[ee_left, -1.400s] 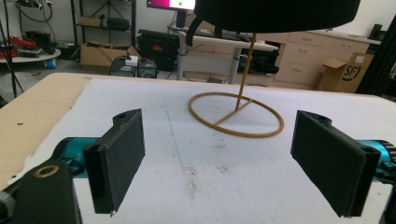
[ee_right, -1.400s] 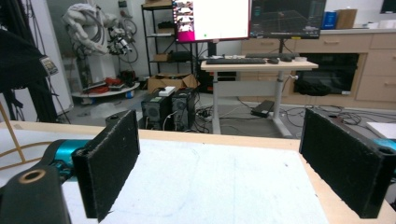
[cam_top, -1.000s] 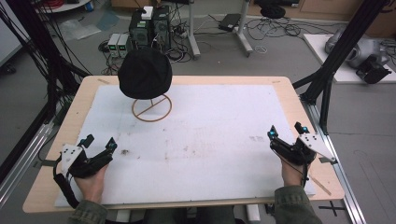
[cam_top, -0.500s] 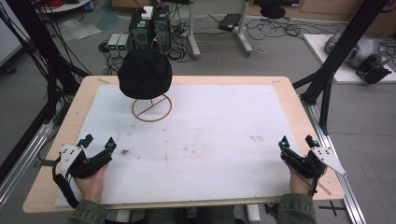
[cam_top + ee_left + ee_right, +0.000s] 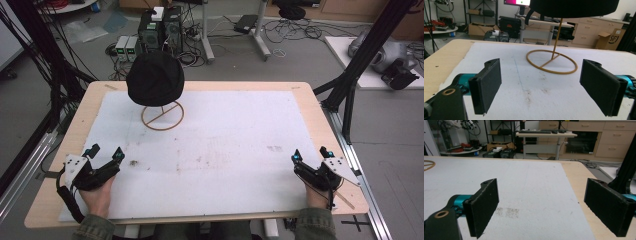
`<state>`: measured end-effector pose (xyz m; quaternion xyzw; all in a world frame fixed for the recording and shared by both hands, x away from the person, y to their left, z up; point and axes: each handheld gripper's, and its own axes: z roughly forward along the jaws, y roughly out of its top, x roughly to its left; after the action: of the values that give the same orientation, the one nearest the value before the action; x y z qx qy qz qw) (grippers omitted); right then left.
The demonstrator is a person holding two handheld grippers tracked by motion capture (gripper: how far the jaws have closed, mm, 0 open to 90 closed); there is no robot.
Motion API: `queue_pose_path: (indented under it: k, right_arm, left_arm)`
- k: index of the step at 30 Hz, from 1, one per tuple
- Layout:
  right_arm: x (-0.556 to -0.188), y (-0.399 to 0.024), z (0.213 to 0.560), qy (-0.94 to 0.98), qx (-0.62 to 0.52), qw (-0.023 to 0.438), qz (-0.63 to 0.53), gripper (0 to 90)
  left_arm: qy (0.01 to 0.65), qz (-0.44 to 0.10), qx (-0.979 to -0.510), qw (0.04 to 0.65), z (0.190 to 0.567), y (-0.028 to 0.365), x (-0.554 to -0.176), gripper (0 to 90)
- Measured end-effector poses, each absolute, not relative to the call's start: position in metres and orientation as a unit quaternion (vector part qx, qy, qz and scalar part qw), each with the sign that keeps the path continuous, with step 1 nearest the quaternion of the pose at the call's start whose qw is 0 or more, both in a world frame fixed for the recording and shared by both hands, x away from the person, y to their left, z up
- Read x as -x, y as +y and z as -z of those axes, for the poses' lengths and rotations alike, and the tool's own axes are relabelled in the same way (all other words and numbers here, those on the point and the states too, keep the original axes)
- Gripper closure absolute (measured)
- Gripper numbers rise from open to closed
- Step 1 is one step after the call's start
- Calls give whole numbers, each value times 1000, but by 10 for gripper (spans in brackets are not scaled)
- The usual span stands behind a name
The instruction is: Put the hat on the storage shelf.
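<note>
A black beanie hat (image 5: 155,78) sits on a thin gold wire stand (image 5: 162,116) at the back left of the table. In the left gripper view the hat (image 5: 574,7) hangs over the stand's ring base (image 5: 551,61), some way ahead of the jaws. My left gripper (image 5: 105,153) rests open near the front left, with nothing between its jaws (image 5: 541,87). Near the front right edge my right gripper (image 5: 310,155) is open and holds nothing (image 5: 541,207).
A white mat (image 5: 225,145) covers most of the wooden table (image 5: 90,100). Black frame posts (image 5: 360,60) stand at the right and left sides. Computers and cables (image 5: 155,25) lie on the floor behind the table.
My right gripper has drawn back toward the front edge of the table and slightly rightward. The left gripper has stayed put.
</note>
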<state>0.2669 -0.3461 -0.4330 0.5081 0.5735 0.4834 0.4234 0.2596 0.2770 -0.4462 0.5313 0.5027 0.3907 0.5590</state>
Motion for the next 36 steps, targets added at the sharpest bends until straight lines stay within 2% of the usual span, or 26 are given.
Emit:
queue_pose_path:
  k: [36]
  right_arm:
    - [-269, -342, 437, 586, -504, 407, -487, 115]
  left_arm:
    - [509, -379, -533, 560, 447, 278, -260, 180]
